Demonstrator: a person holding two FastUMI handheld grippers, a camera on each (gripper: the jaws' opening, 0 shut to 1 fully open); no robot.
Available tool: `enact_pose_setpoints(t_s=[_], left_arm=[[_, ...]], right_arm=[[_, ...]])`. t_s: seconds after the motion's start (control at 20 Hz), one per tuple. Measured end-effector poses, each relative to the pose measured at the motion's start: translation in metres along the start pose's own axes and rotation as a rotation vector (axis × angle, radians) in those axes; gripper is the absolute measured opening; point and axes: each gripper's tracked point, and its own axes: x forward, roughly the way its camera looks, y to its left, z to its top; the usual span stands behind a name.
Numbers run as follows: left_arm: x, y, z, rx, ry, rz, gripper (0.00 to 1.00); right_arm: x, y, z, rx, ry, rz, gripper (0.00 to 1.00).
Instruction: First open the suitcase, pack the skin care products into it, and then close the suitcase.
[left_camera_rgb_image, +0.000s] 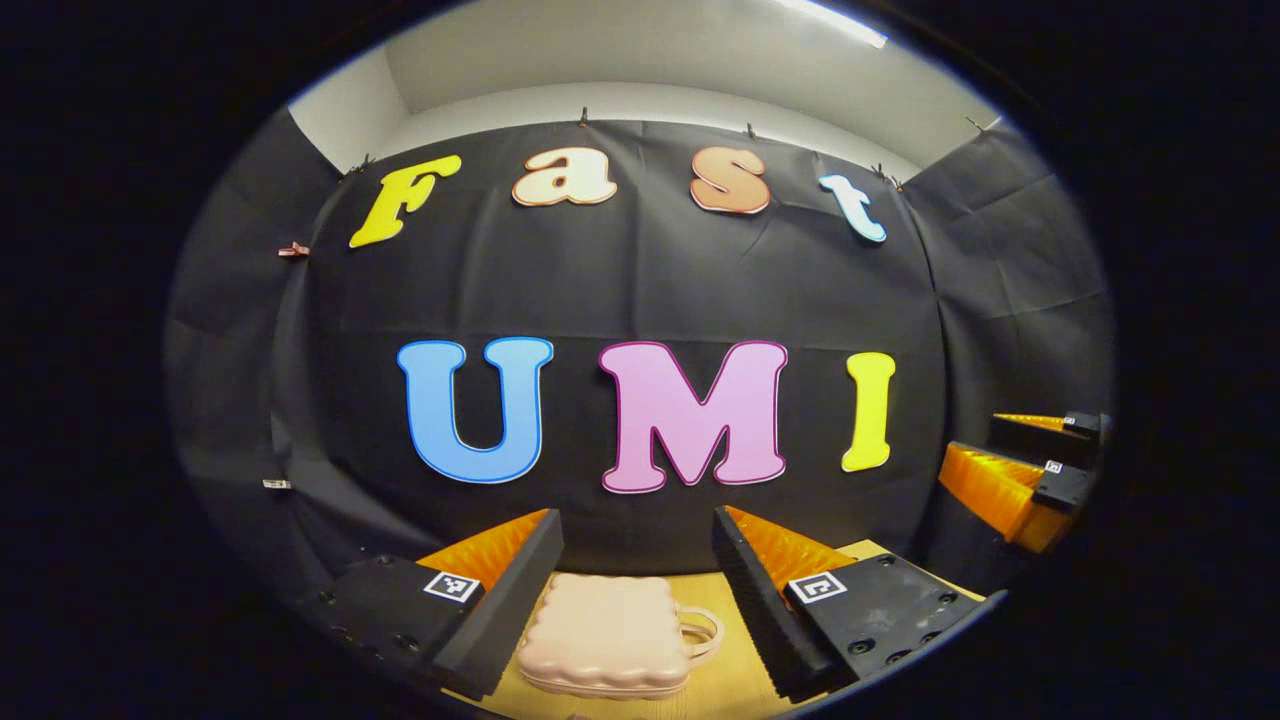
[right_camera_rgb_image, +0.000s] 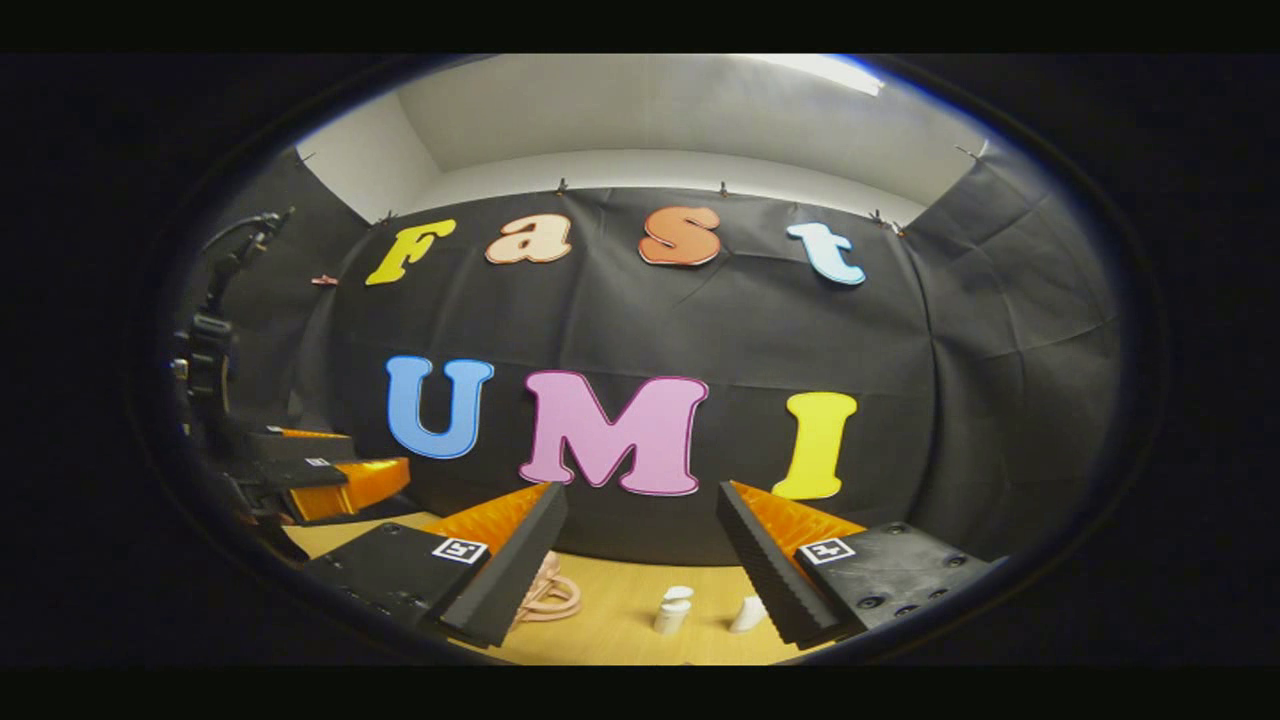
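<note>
The closed pink suitcase (left_camera_rgb_image: 607, 635) is lying flat on the bench (left_camera_rgb_image: 735, 685) directly below and ahead of the left hand-held gripper (left_camera_rgb_image: 637, 590), its handle (left_camera_rgb_image: 700, 632) pointing toward the right side of the bench, while that gripper's fingers are spreading wide with nothing between them. The right hand-held gripper (right_camera_rgb_image: 640, 560) is hanging equally spread and empty above two small white skin care products (right_camera_rgb_image: 672, 609) standing near the bench's middle. The left one looks nearer the suitcase for opening.

Looking at black cloth (left_camera_rgb_image: 640, 290) hanging clipped across the back, white wall (left_camera_rgb_image: 640, 100) above, ceiling light (left_camera_rgb_image: 840, 20) glowing, wooden desk (right_camera_rgb_image: 620, 600) below.
</note>
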Motion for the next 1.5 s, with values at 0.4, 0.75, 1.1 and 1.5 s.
enact_pose_setpoints(t_s=[0.4,0.75,1.1,1.5], left_arm=[[0.102,-0.074,-0.111,-0.095,0.235,-0.123,0.96],[0.165,-0.117,-0.244,-0.106,0.517,-0.143,0.97],[0.181,-0.118,-0.318,-0.097,0.684,-0.130,0.94],[0.187,-0.120,-0.385,0.080,0.909,-0.057,0.81]], right_arm=[[0.000,-0.058,-0.006,-0.018,-0.055,-0.063,0.97],[-0.003,-0.125,-0.072,-0.017,0.052,-0.154,0.97],[-0.002,-0.149,-0.127,-0.005,0.149,-0.173,0.97],[-0.009,-0.134,-0.168,0.078,0.255,-0.140,0.97]])
